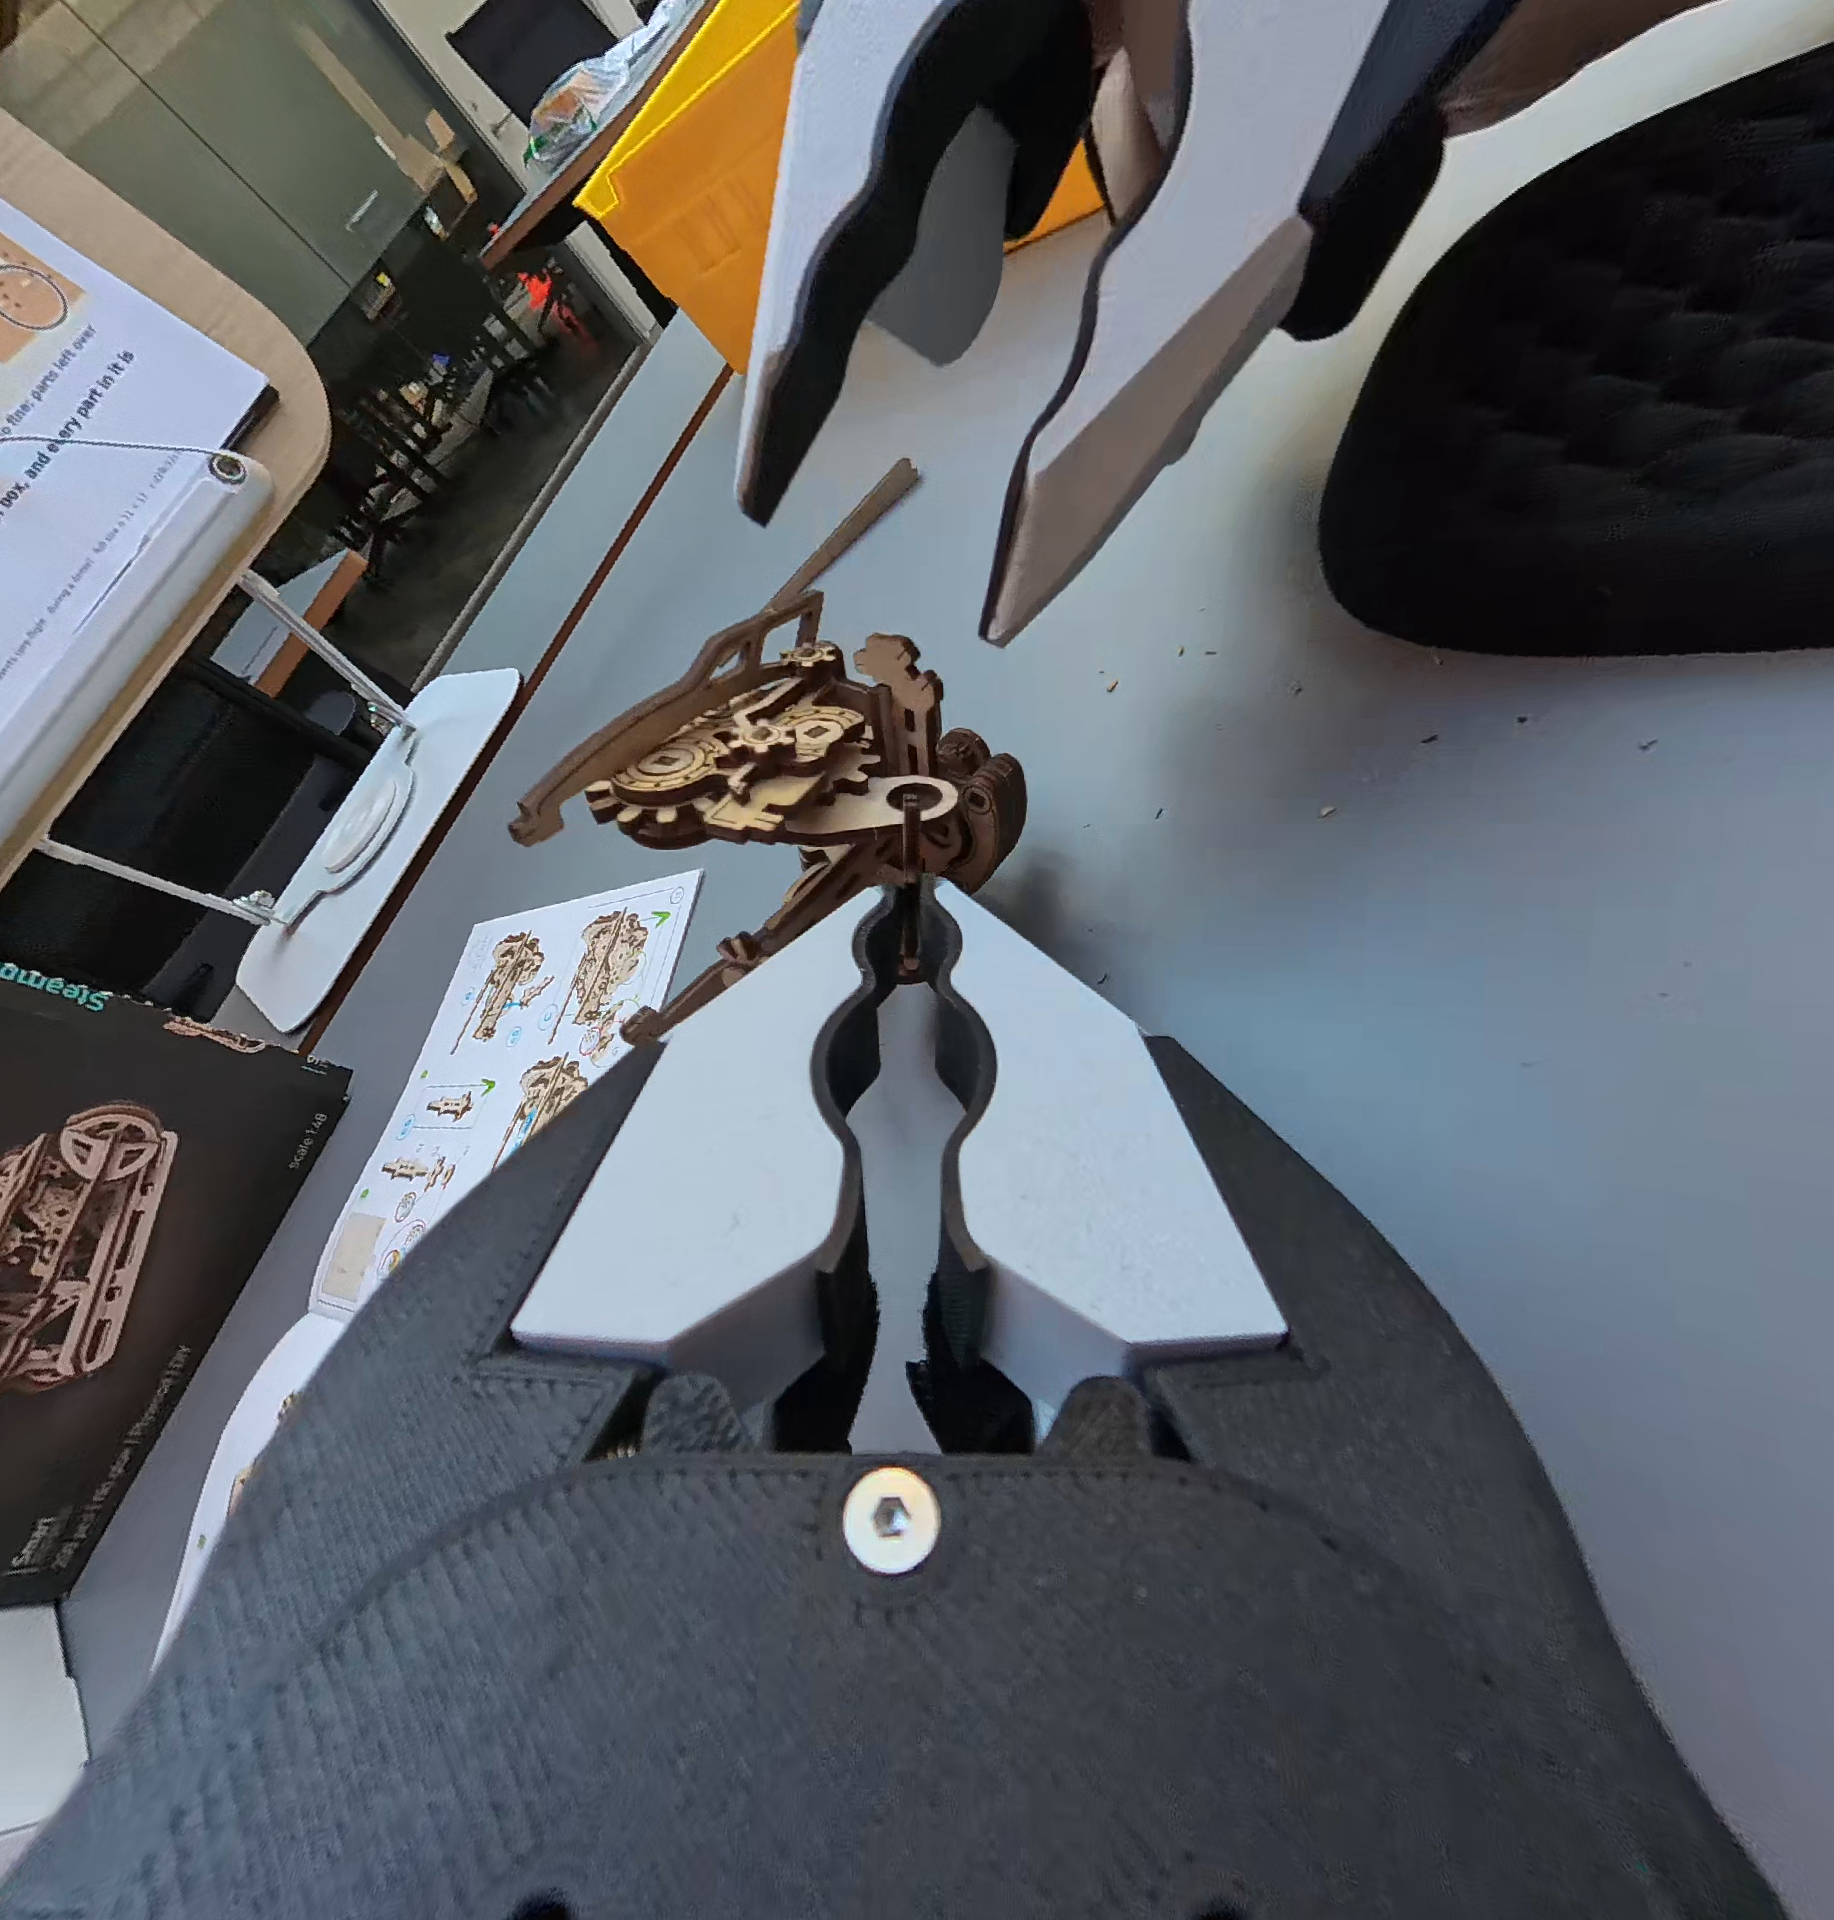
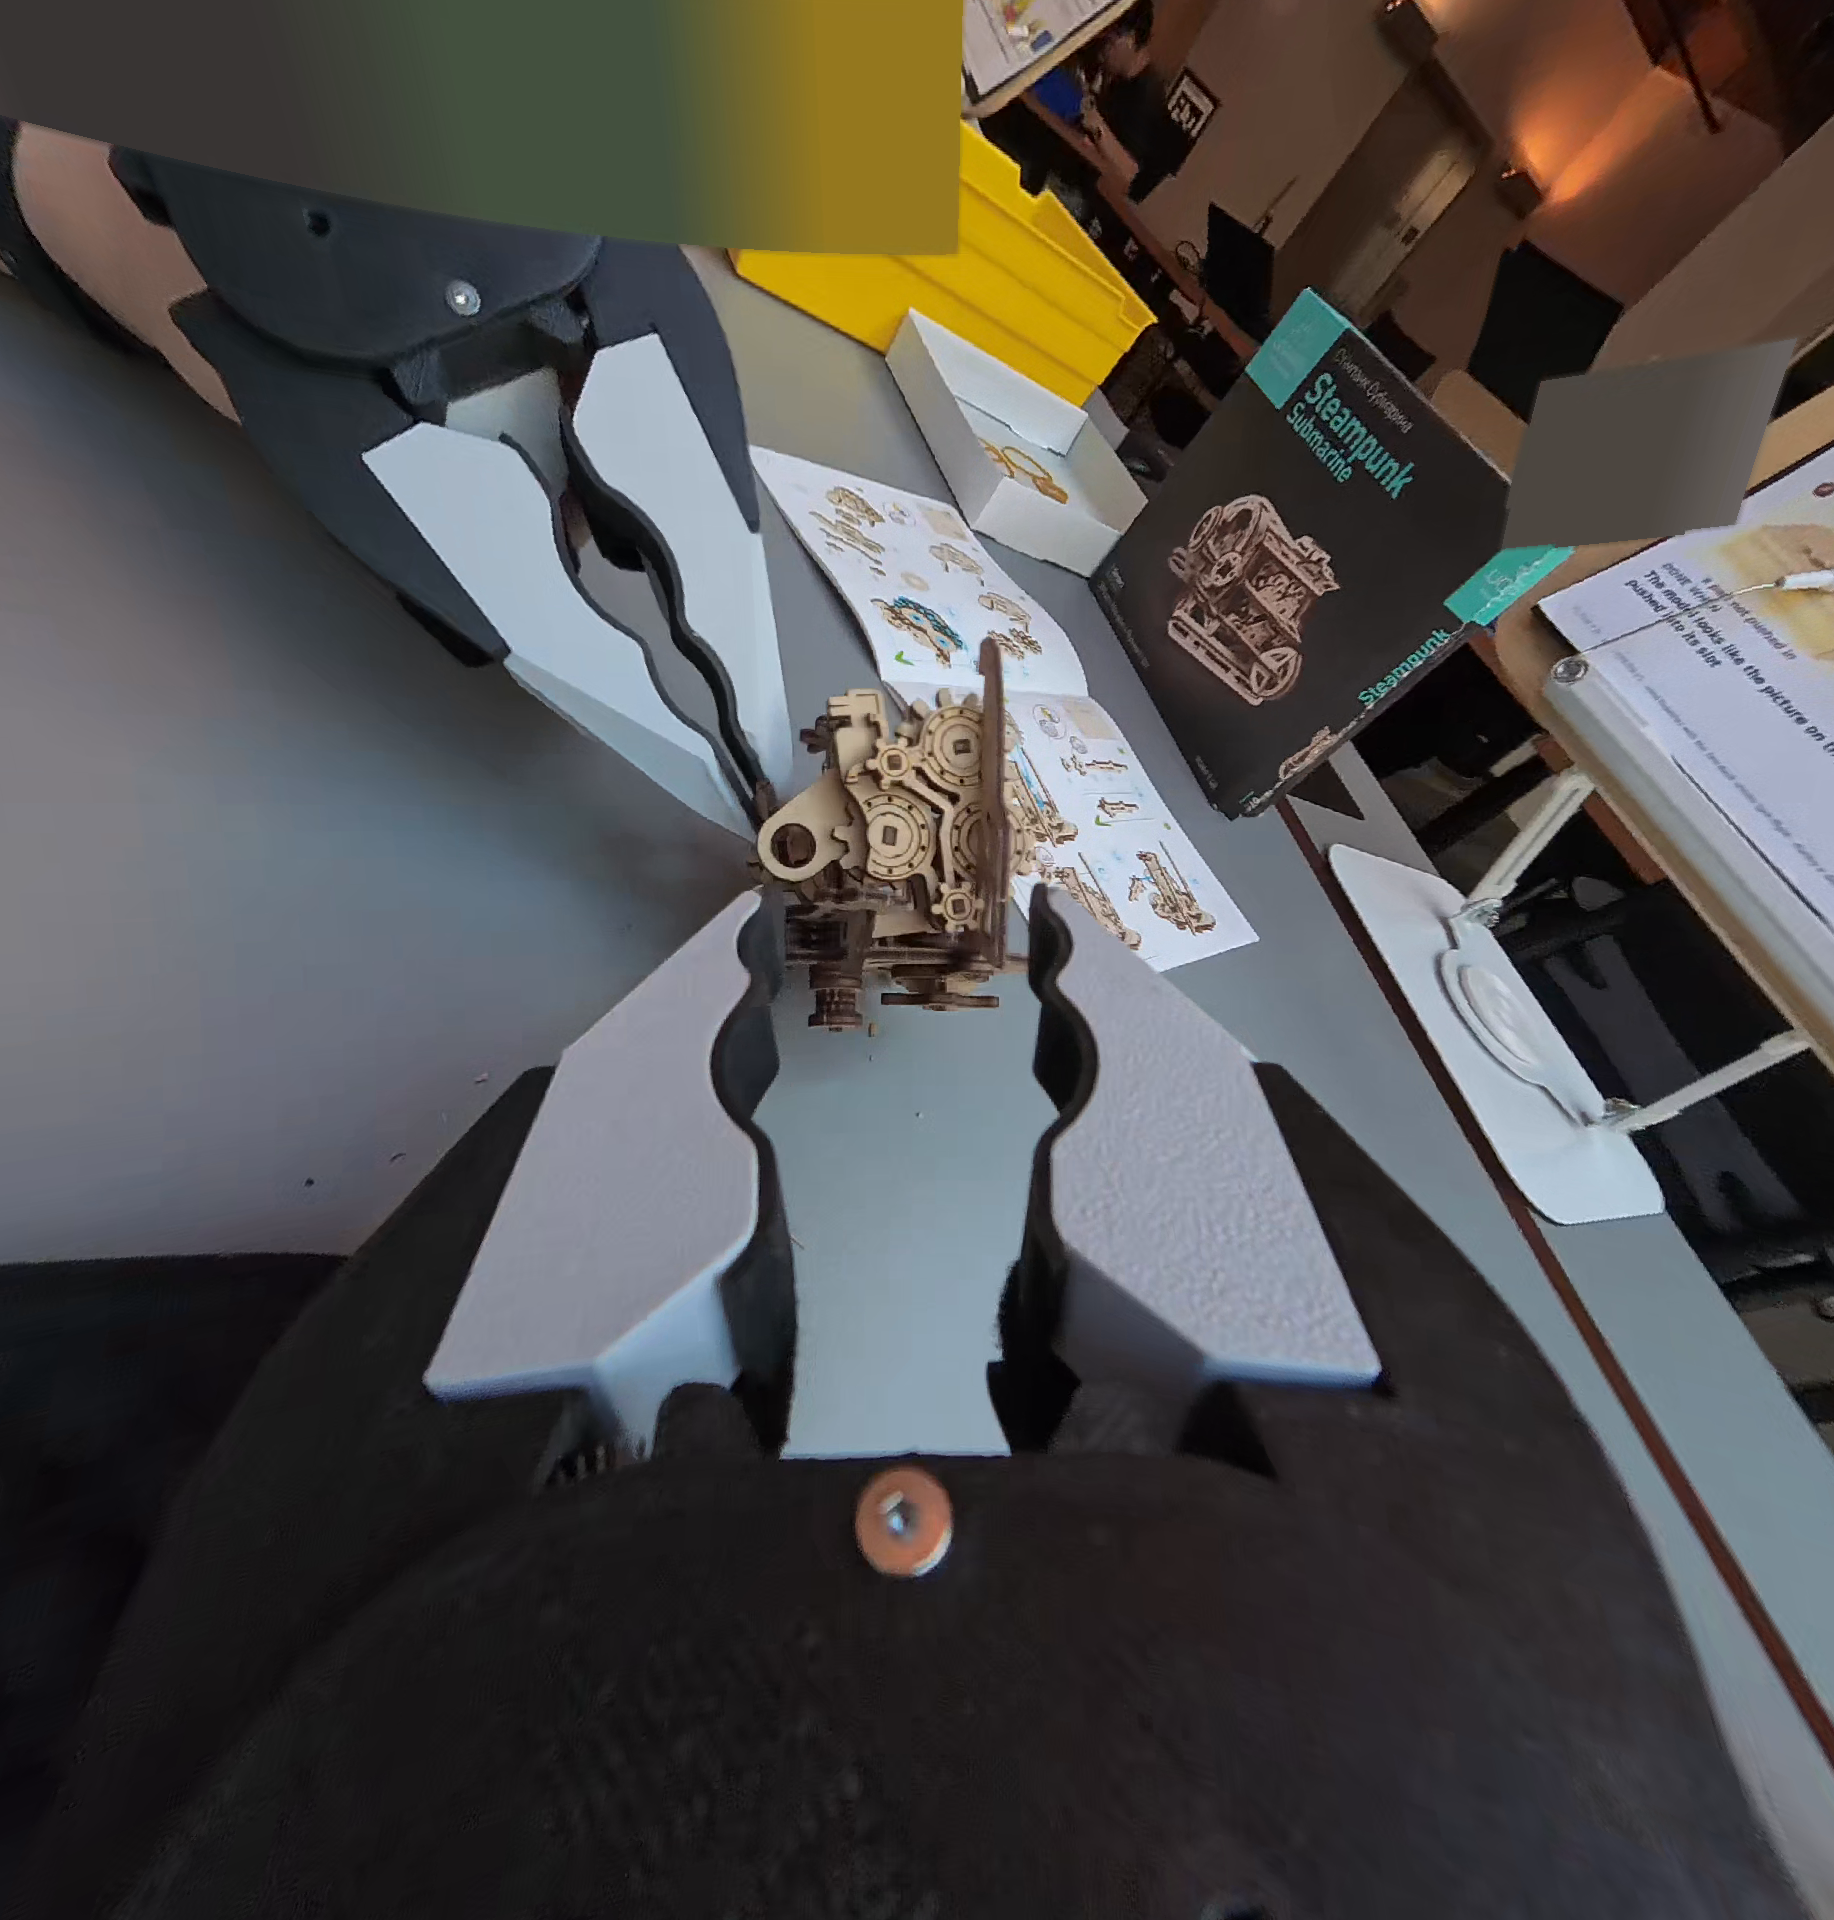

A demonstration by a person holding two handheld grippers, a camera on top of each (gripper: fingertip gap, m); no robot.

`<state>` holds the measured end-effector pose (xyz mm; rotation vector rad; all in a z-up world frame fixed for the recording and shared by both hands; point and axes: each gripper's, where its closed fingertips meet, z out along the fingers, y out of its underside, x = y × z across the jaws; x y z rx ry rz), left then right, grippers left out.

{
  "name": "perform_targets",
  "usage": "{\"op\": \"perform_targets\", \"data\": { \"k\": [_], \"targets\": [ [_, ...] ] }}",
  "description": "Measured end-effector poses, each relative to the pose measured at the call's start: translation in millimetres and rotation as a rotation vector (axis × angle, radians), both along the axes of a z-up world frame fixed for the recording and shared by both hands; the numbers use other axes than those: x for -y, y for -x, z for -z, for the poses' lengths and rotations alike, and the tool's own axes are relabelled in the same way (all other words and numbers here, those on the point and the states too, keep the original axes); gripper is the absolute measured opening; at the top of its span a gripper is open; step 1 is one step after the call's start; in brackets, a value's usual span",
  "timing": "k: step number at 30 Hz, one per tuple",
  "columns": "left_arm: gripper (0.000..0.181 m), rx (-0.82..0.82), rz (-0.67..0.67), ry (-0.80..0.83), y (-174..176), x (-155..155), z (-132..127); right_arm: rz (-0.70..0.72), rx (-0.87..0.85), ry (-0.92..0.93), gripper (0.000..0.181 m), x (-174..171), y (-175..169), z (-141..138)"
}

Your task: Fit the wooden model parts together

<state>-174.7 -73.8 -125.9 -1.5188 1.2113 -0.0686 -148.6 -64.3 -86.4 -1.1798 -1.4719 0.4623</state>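
Observation:
The wooden model (image 1: 788,769), a brown gear-covered assembly with curved arms, sits over the grey table. My left gripper (image 1: 908,914) is shut on a thin wooden tab at the model's near side. It also shows in the right wrist view (image 2: 757,795), pinching the model's left edge. My right gripper (image 2: 897,914) is open, with its fingertips on either side of the model (image 2: 892,852) and not clamping it. It shows in the left wrist view (image 1: 877,571) above the model. A loose wooden strip (image 1: 861,520) lies on the table beyond the model. I cannot tell whether the model rests on the table.
A folded instruction sheet (image 2: 996,727) lies beside the model. A black kit box (image 2: 1297,582), a white tray (image 2: 1006,457) and yellow bins (image 2: 1006,270) stand behind. A white document stand (image 2: 1495,1029) with a printed page is at the table edge. A black padded cushion (image 1: 1619,364) lies to the right. There is about 5 cm between the tips of the two grippers.

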Motion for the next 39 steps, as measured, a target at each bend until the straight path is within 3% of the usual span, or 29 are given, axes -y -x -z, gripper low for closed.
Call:
{"op": "perform_targets", "data": {
  "k": [6, 20, 39],
  "targets": [
    [0.001, -0.046, 0.045, -0.047, 0.7, 2.6, 2.3, -0.04, -0.008, 0.164, 0.061, -5.8, 1.7, 18.0],
    [0.002, -0.047, 0.037, -0.047, 2.3, 0.2, 3.8, -0.01, 0.082, 0.143, 0.055, -7.3, 8.5, 38.8],
    [0.002, -0.067, 0.088, -0.09, 1.2, 2.0, 5.5, -0.02, 0.08, 0.043, 0.037, -1.9, 7.4, 30.9]
  ]
}}
